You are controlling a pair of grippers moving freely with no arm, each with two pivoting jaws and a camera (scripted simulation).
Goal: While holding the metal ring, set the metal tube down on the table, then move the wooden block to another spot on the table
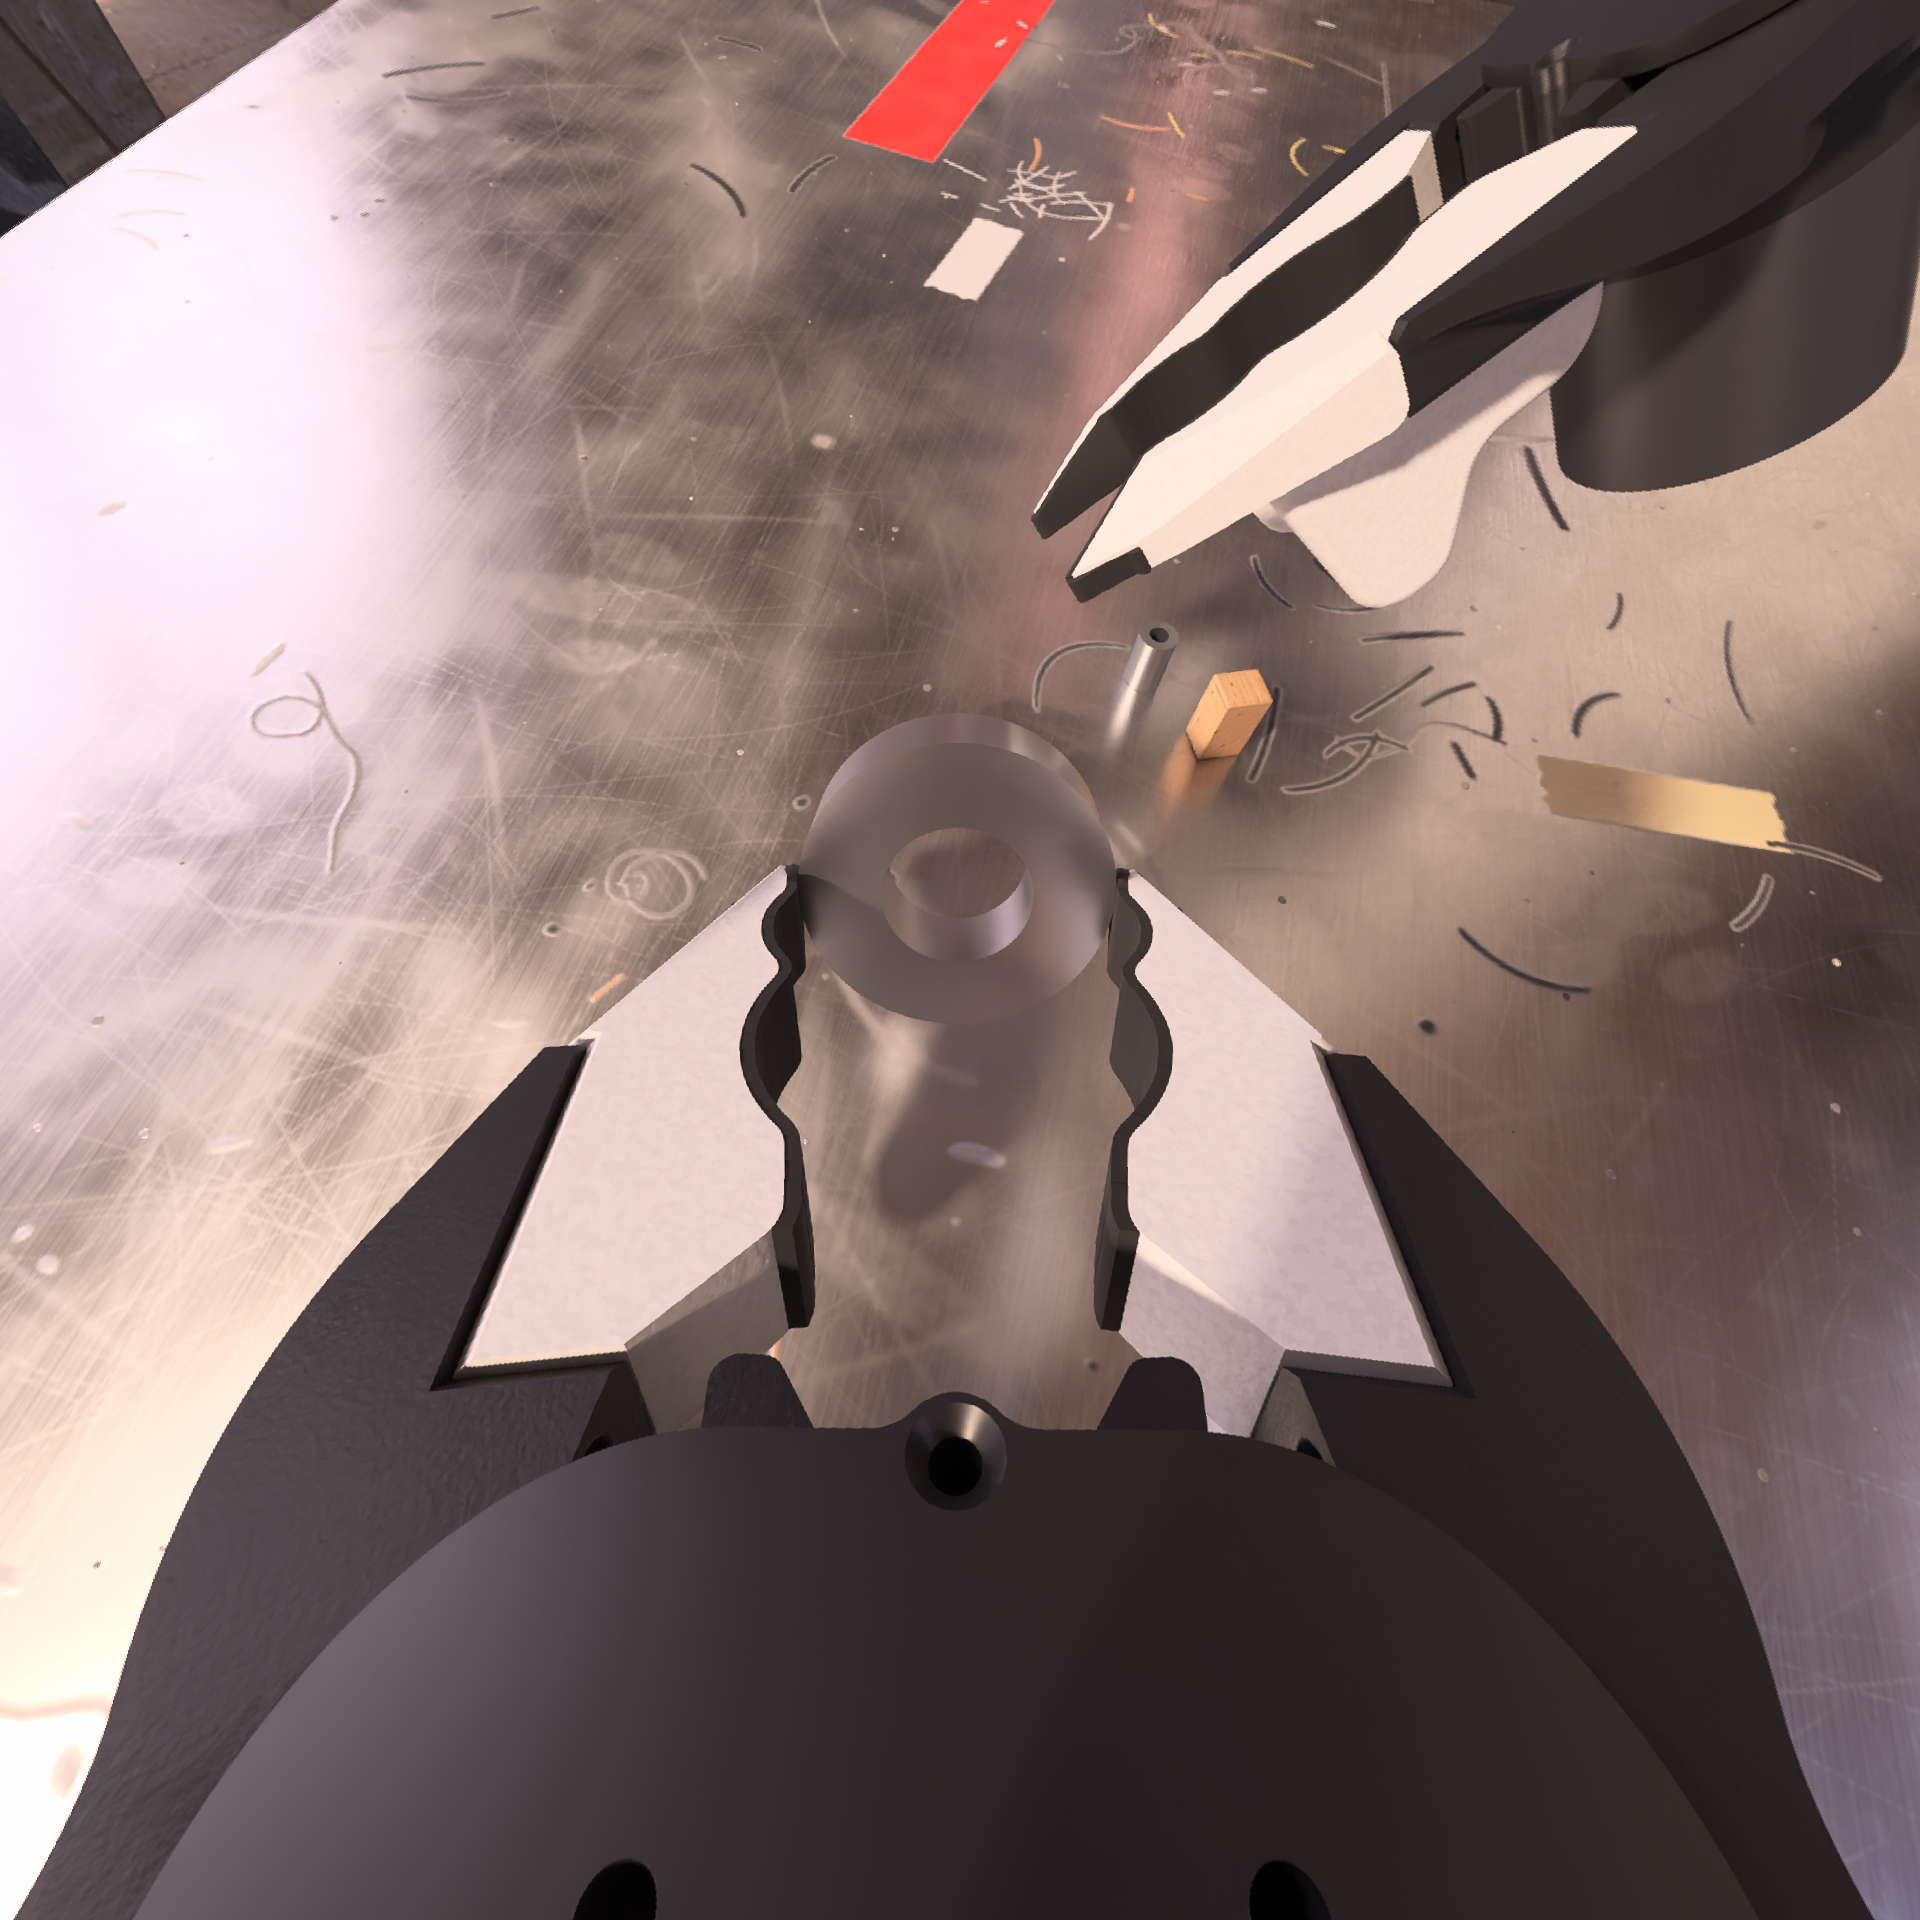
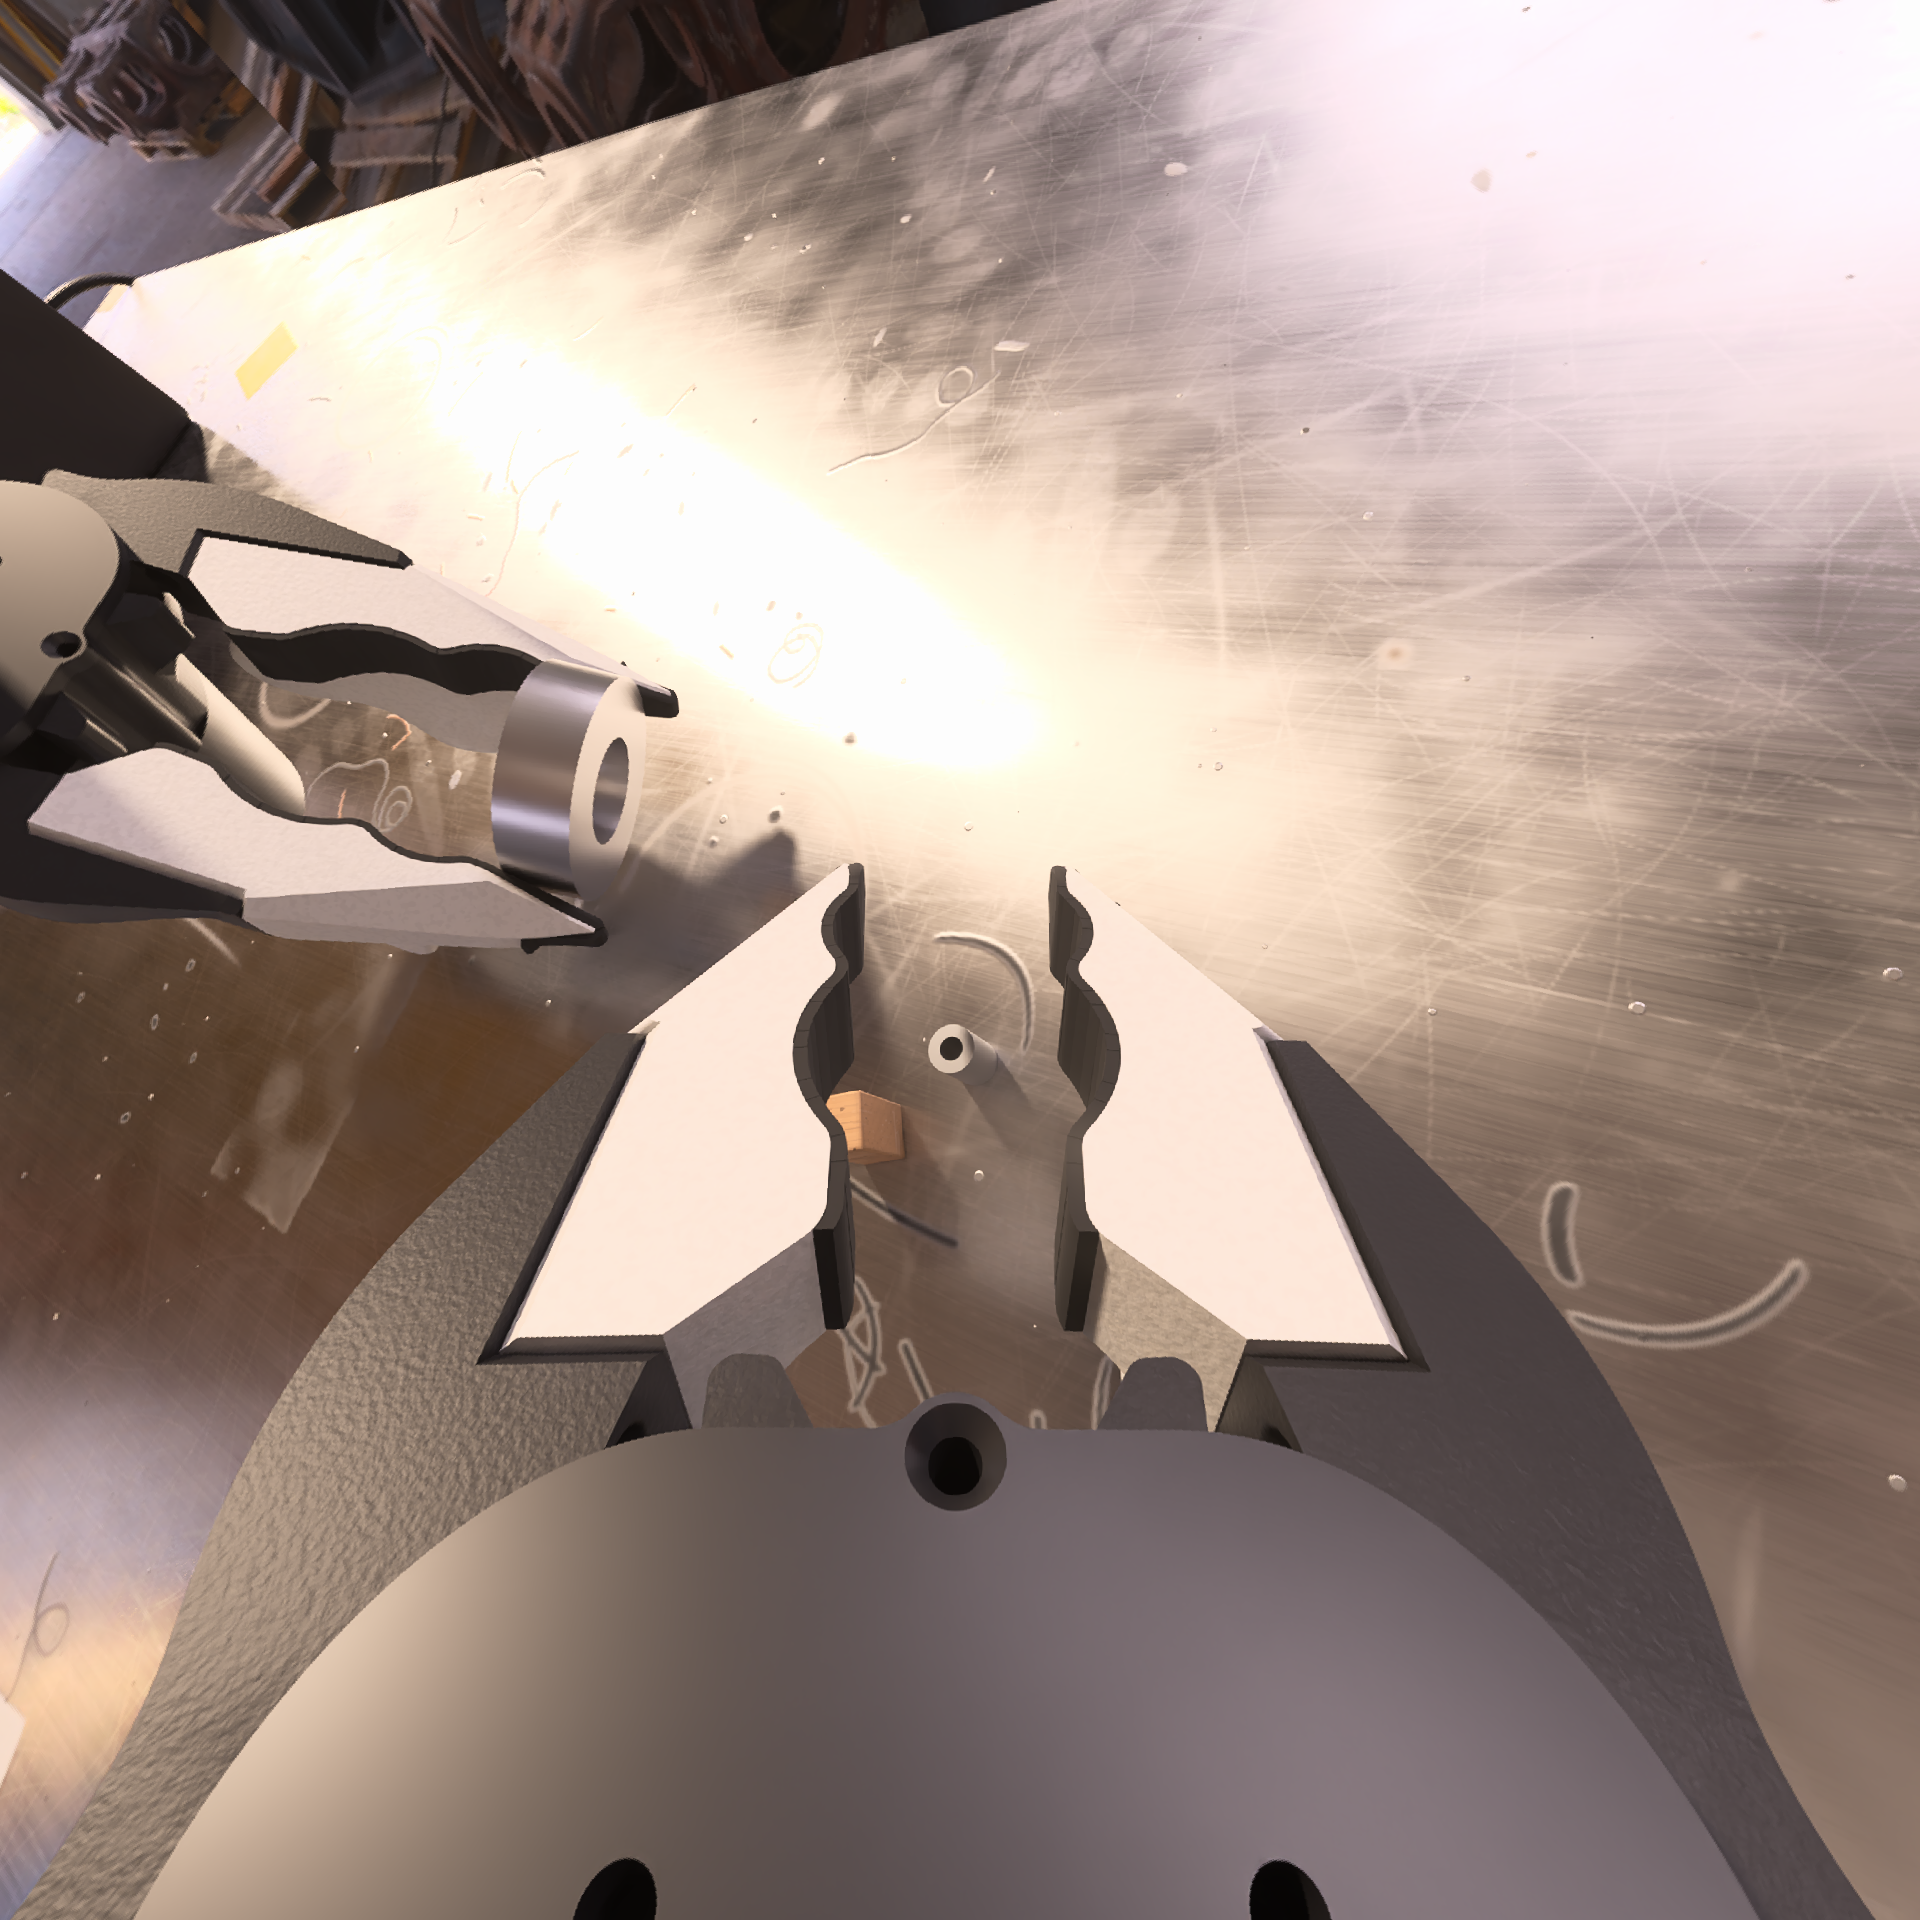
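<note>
My left gripper (image 1: 954, 883) is shut on a thick metal ring (image 1: 956, 862) and holds it above the table; it also shows in the right wrist view (image 2: 634, 821) with the ring (image 2: 566, 779) at its tips. A small metal tube (image 1: 1141, 670) stands upright on the metal table (image 1: 520, 623), free of both grippers. A small wooden block (image 1: 1229, 714) sits just right of it. My right gripper (image 2: 954, 894) is open and empty above them, with the tube (image 2: 961, 1051) and the block (image 2: 873, 1127) seen between its fingers. It hangs over them in the left wrist view (image 1: 1070, 551).
Red tape (image 1: 940, 78), a white tape piece (image 1: 974, 258) and a tan tape strip (image 1: 1662, 805) lie flat on the scratched table. Dark clutter (image 2: 312, 104) stands beyond the far table edge.
</note>
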